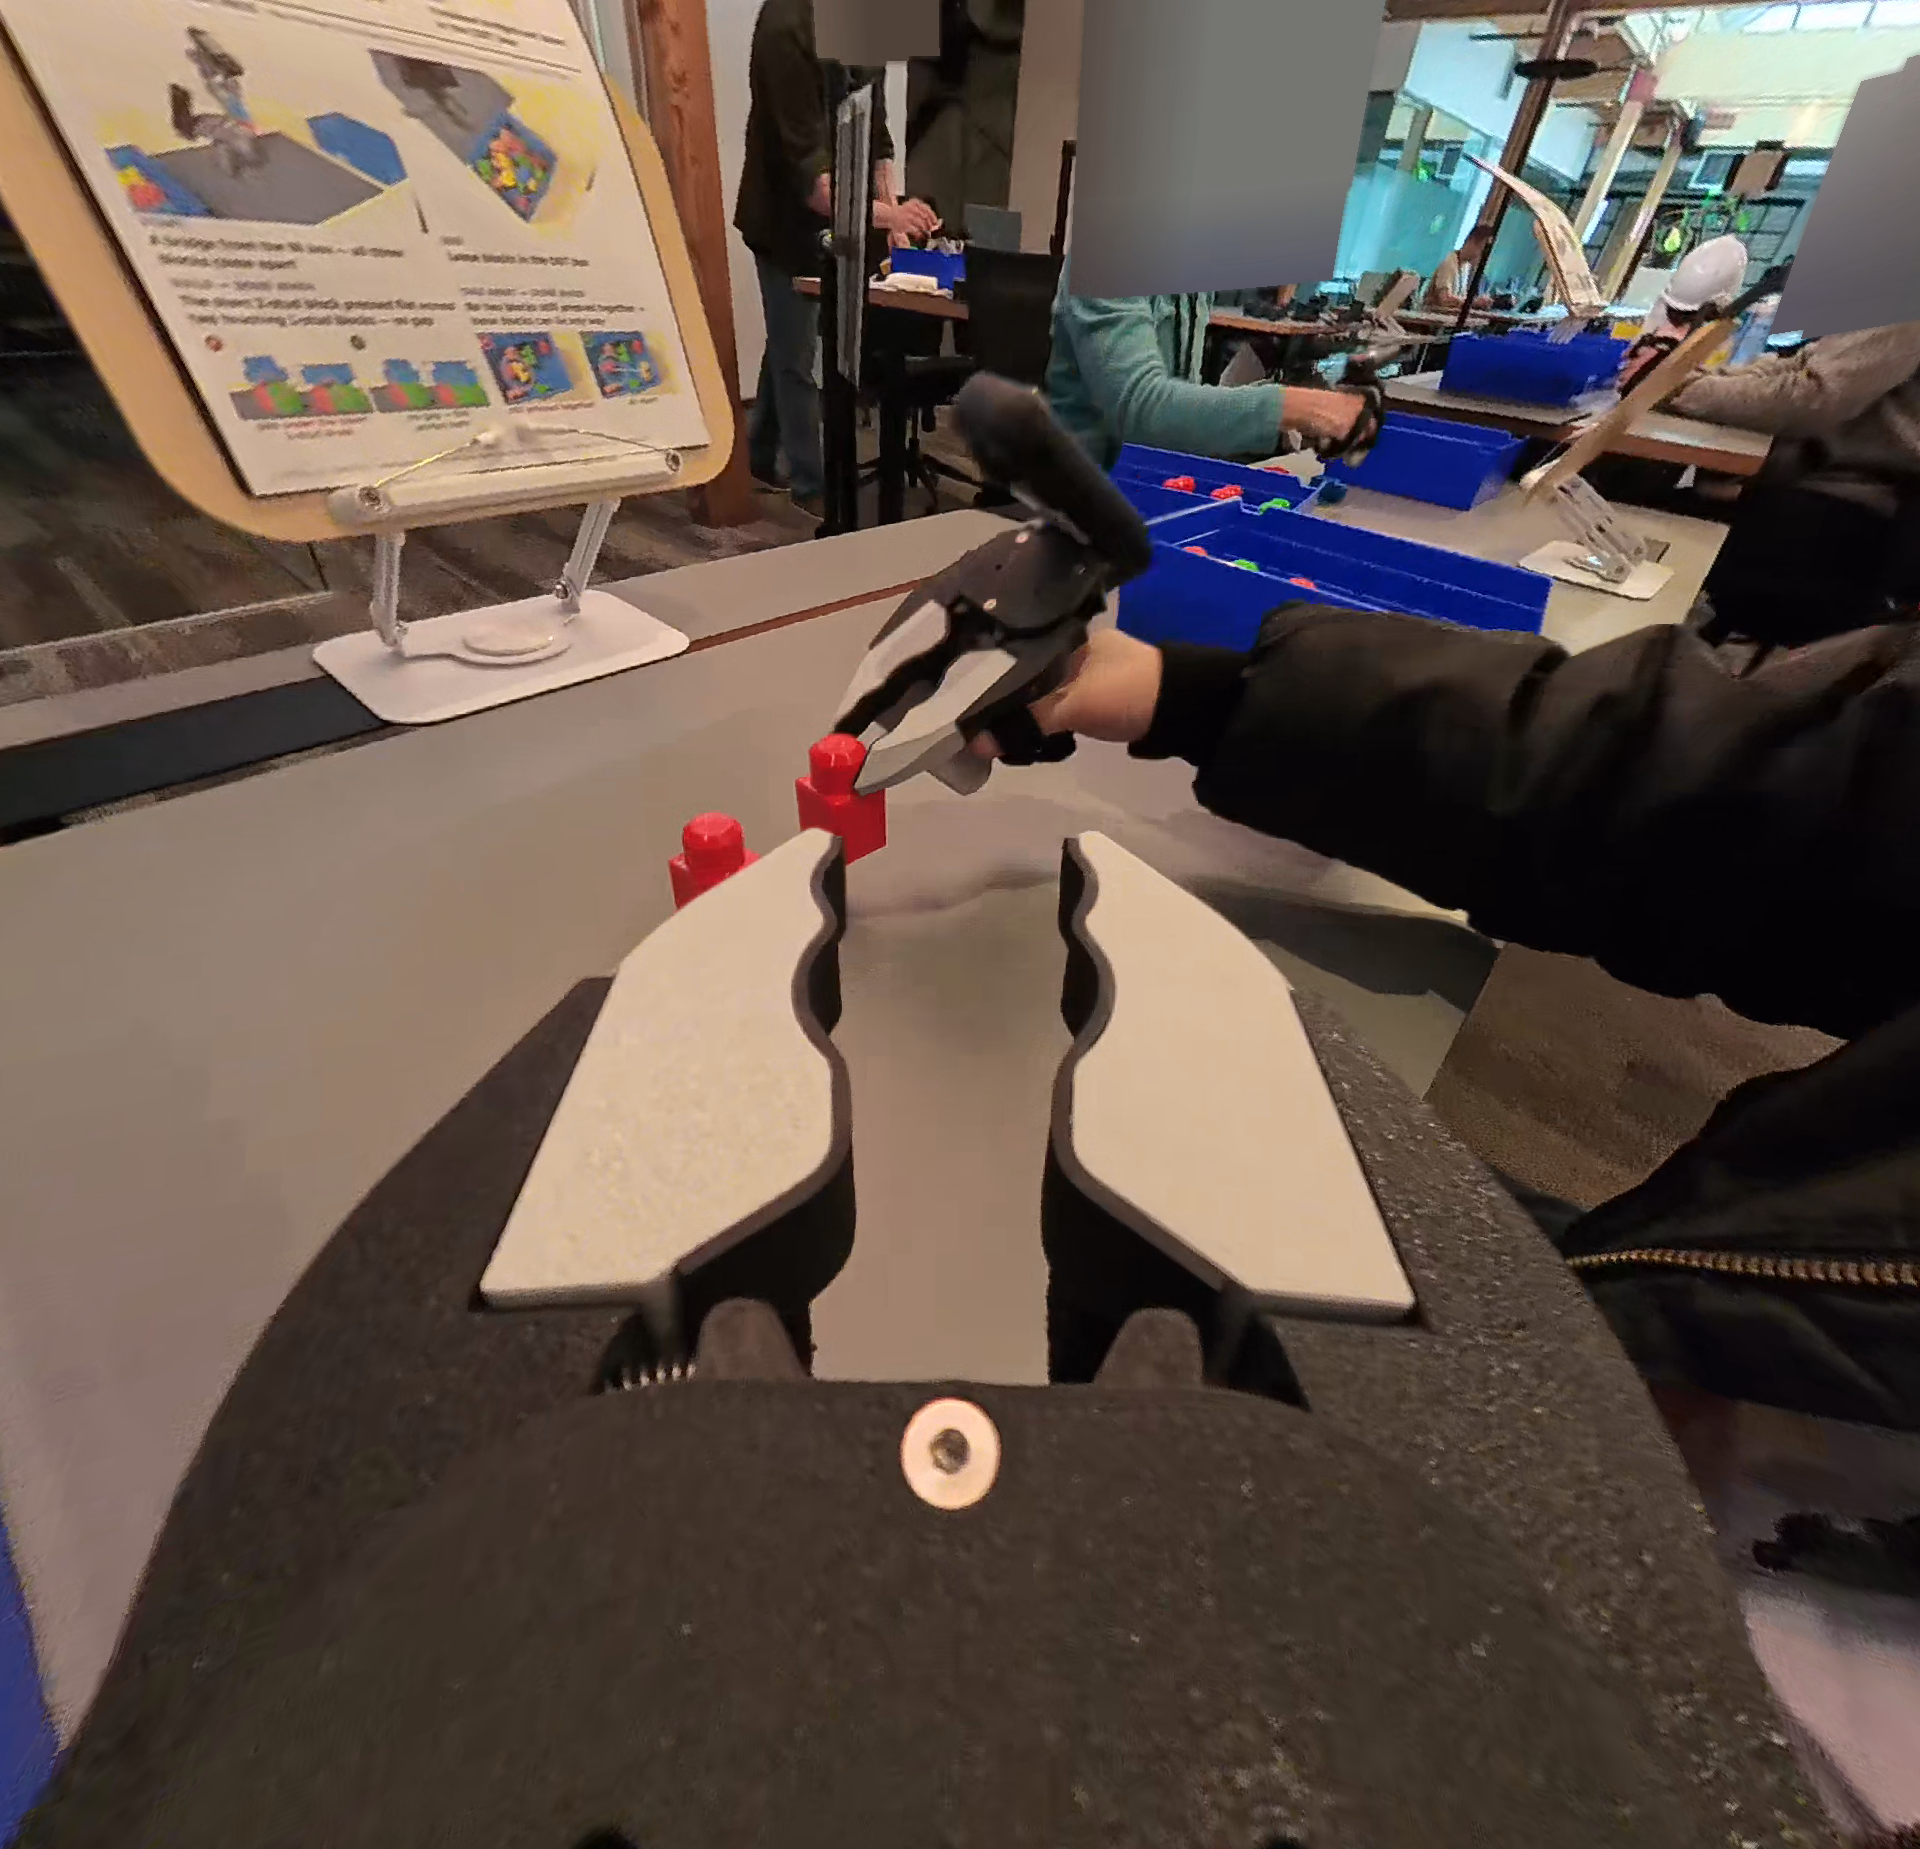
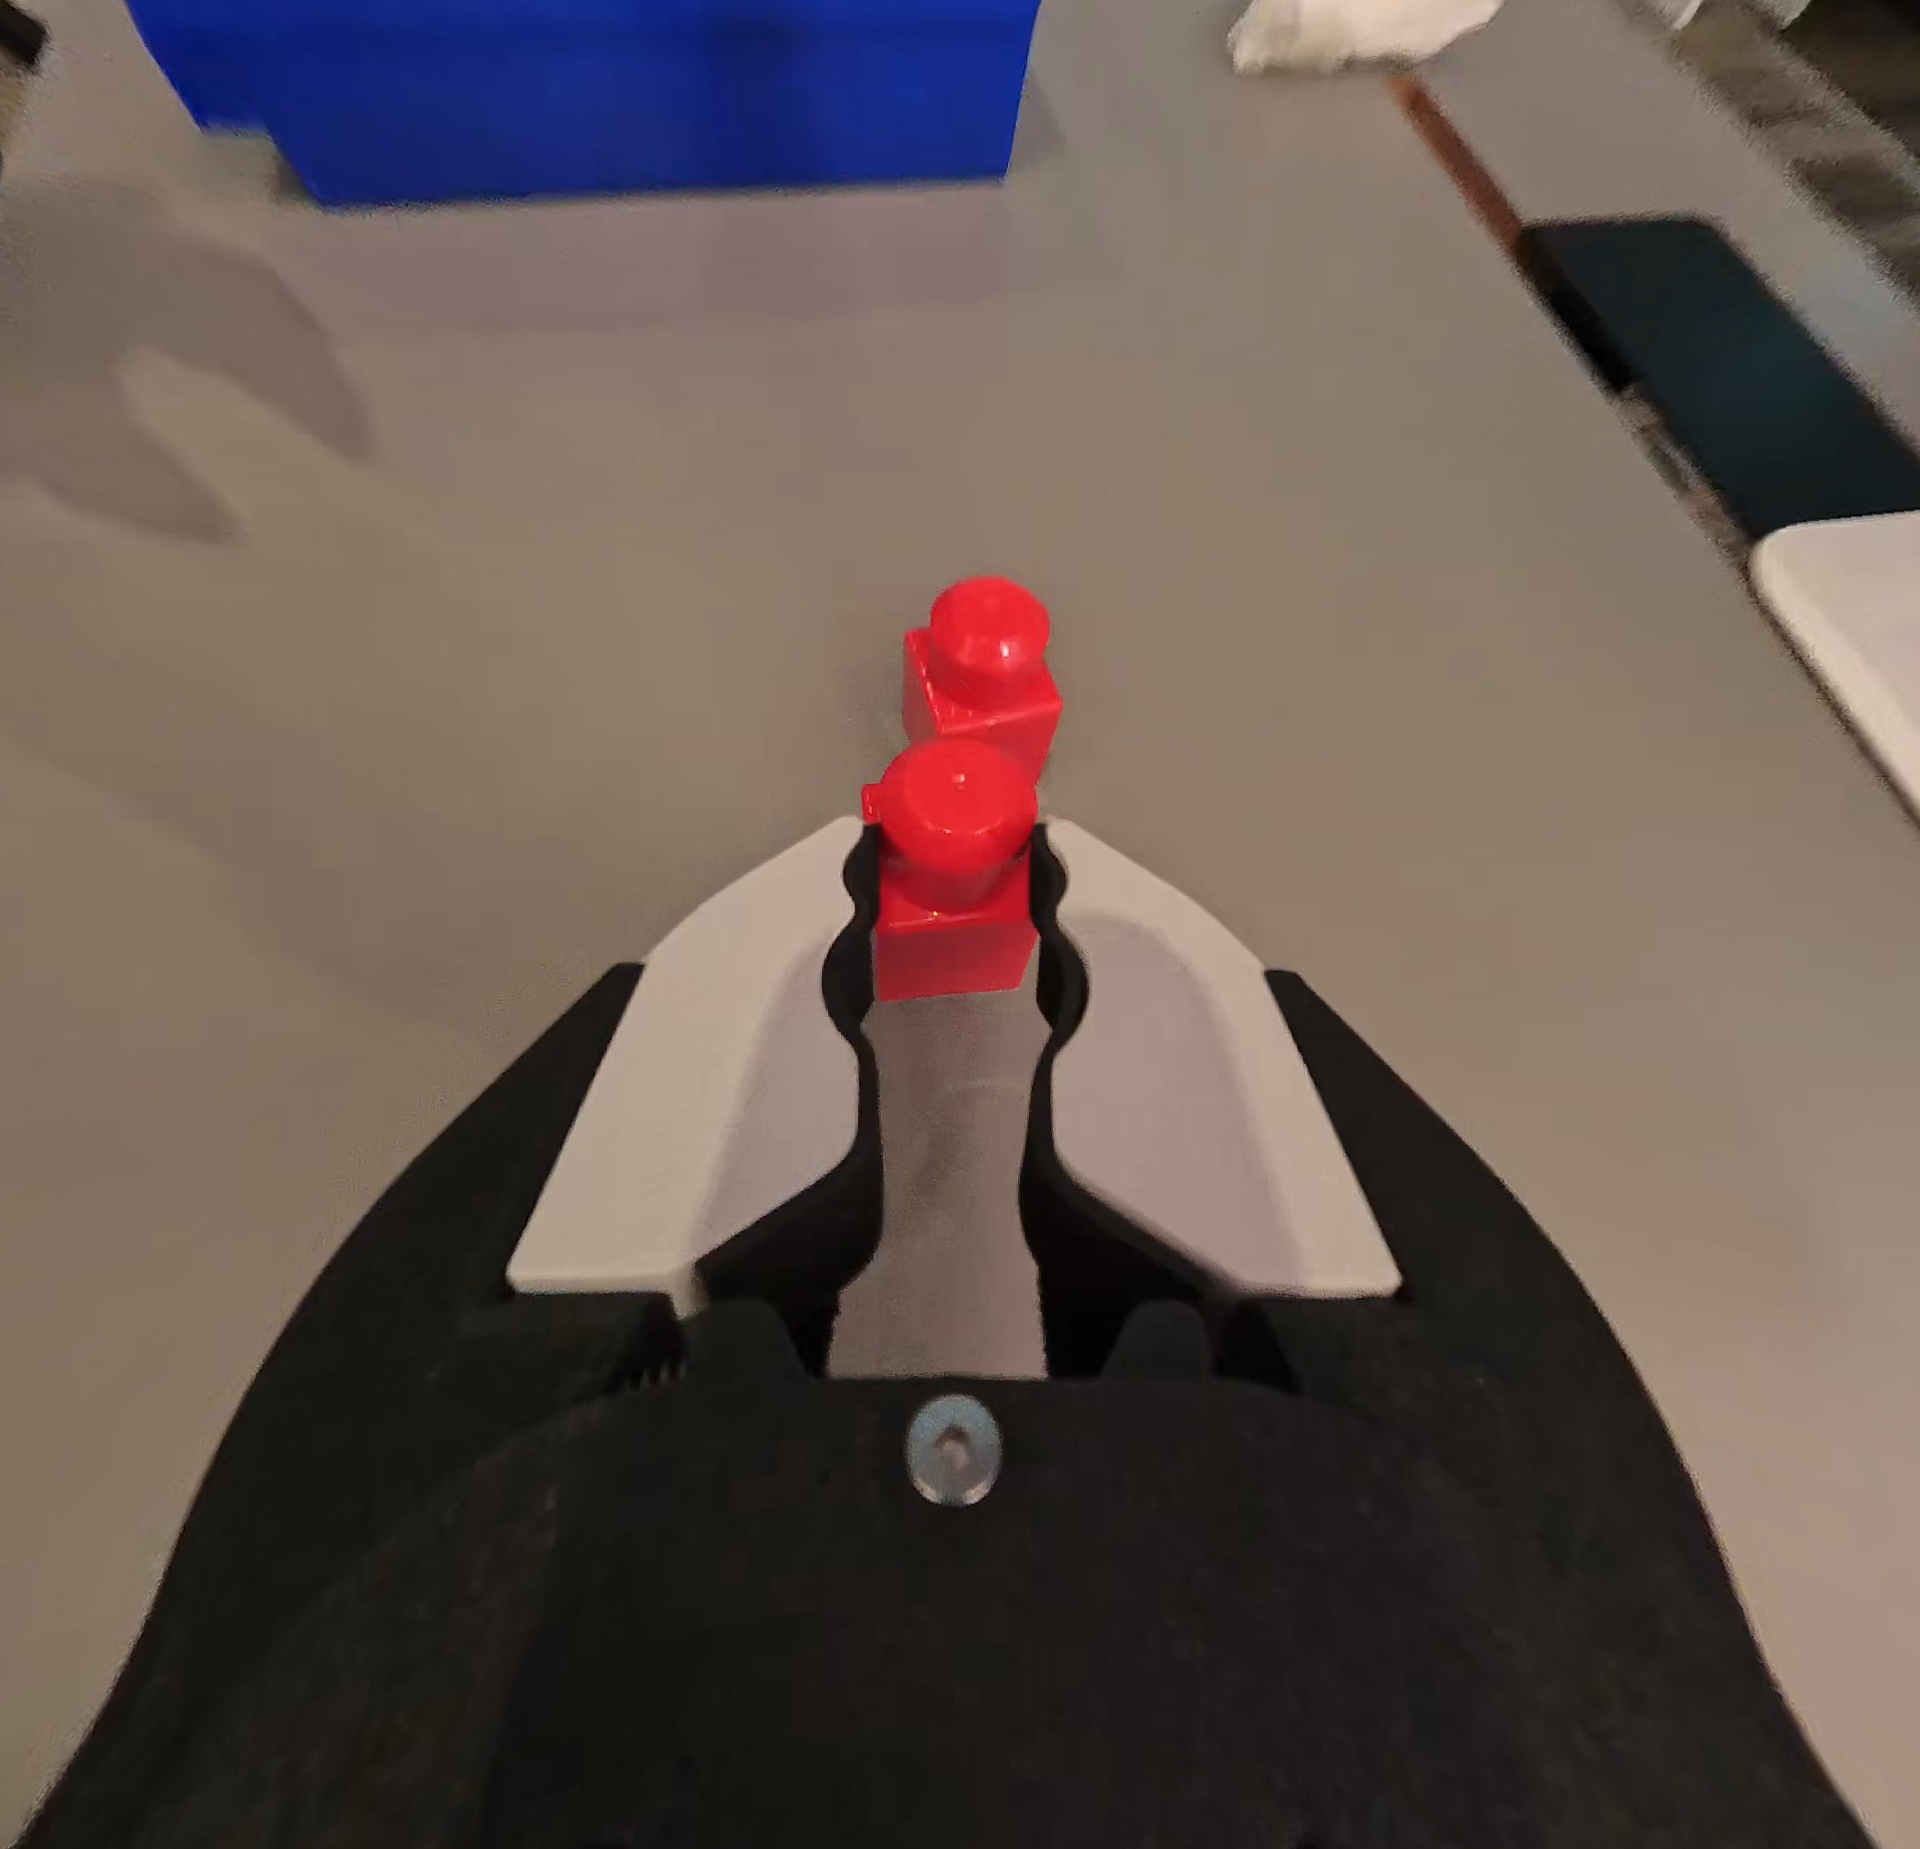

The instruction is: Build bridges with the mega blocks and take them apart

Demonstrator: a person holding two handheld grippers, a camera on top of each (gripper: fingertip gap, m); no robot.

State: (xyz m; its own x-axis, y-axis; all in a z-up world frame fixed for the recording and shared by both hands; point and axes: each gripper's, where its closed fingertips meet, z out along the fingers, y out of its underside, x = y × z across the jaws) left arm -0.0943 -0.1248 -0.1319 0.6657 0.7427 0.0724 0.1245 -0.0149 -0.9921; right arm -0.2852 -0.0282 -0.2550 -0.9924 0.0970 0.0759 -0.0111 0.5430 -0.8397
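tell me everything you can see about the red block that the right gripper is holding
The held red block is a small cube with one round stud on top, glossy like smooth plastic. It stands upright, clamped at its sides between the right gripper near the tips. Whether its base touches the grey table is unclear. A second red block of the same shape stands just beyond it; they look close, but contact cannot be told.

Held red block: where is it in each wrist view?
Left wrist view: held red block sits centre, just beyond the left gripper's open jaws, pinched by the right gripper.
Right wrist view: lower centre, between that gripper's own jaws.
Shared landmark: the second red block on the table beside it.
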